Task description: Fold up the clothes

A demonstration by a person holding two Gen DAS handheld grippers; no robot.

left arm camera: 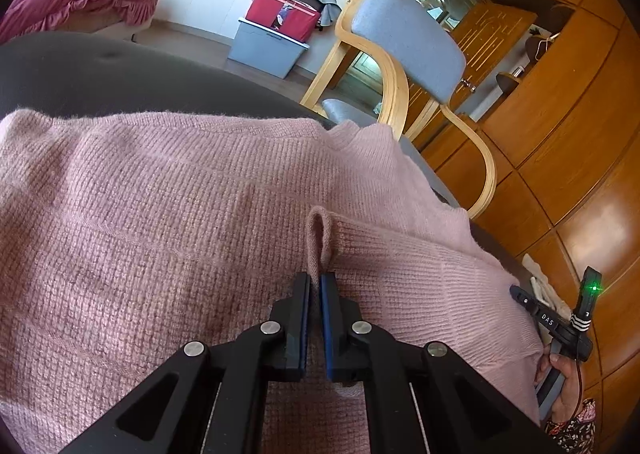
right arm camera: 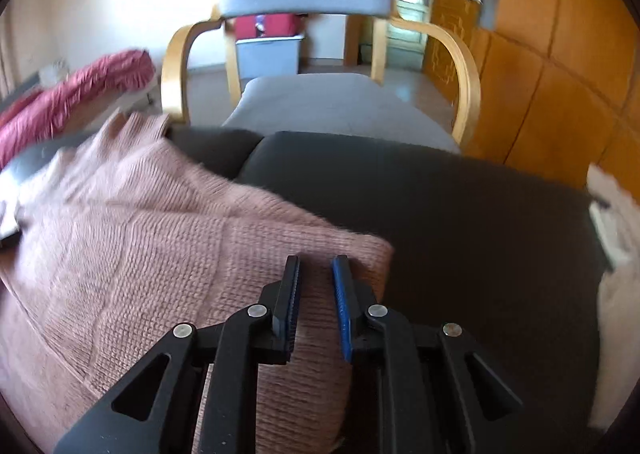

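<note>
A pink knit sweater [left arm camera: 180, 214] lies spread over a dark cushioned surface [left arm camera: 100, 70]. My left gripper [left arm camera: 316, 278] is shut on a pinched fold of the sweater [left arm camera: 320, 234], which stands up in a loop just beyond the fingertips. In the right wrist view the sweater [right arm camera: 160, 246] covers the left half of the dark surface [right arm camera: 460, 222]. My right gripper [right arm camera: 318, 264] has its jaws a little apart over the sweater's right corner [right arm camera: 368, 254]; knit fabric shows between them. The right gripper's body [left arm camera: 568, 330] and the hand holding it show at the left view's right edge.
A wooden armchair with grey cushions [right arm camera: 340, 102] stands just beyond the dark surface. A wooden wardrobe wall [left arm camera: 560, 114] is to the right. A grey bin with a red bag [left arm camera: 276, 34] sits by the far wall. A red ruffled bedcover [left arm camera: 76, 2] lies far left. Something white [right arm camera: 612, 238] lies at the right edge.
</note>
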